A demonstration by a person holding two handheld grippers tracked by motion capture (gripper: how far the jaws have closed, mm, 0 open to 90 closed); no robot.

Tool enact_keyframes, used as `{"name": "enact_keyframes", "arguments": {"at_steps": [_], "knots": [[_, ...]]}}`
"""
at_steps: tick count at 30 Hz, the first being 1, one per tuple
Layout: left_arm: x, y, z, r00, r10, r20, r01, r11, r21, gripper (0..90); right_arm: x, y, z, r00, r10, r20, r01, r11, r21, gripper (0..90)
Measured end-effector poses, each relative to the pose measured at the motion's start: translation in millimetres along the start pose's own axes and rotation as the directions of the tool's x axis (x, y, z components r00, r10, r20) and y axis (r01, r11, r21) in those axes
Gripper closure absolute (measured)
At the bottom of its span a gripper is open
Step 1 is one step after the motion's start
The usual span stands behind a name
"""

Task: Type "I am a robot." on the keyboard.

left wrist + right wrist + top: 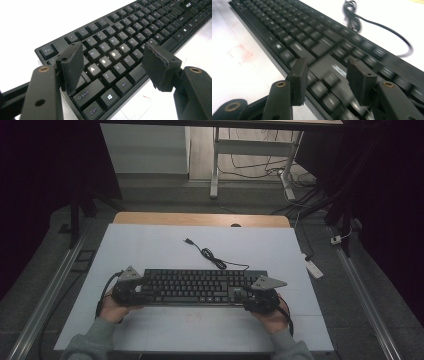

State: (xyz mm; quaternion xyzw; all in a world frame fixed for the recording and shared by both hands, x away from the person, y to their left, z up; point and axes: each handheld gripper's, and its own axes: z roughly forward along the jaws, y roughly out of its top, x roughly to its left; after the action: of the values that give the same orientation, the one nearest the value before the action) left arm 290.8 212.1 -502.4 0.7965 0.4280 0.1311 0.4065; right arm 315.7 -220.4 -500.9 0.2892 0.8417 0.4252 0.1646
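While both jaws gape, left gripper [113, 67] and right gripper [325, 80] hover—grasping nothing—over the keyboard [200, 286]

A black full-size keyboard [200, 286] lies flat on the white table, its long side running across, near the person's edge. Its keycaps carry white legends; the left gripper view shows Esc, Shift, Ctrl and a Windows key at its left end. Its black cable [212, 256] trails from the back edge, partly coiled, ending in a plug.
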Motion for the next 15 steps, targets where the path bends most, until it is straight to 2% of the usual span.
{"name": "enact_keyframes", "arguments": {"at_steps": [8,15], "knots": [[1.3,0.0,-0.5,1.0000,-0.006,0.000,0.006,1.0000,0.000,33.3,-14.6,-19.3,-24.8,0.9989,0.034,0.032,-0.033,0.999,-0.011,46.7],[2.4,1.3,-2.2,0.9999,-0.011,-0.004,0.011,0.9999,-0.011,33.3,-18.0,-20.1,-25.0,0.9986,0.036,0.038,-0.036,0.999,-0.013,46.2]]}}
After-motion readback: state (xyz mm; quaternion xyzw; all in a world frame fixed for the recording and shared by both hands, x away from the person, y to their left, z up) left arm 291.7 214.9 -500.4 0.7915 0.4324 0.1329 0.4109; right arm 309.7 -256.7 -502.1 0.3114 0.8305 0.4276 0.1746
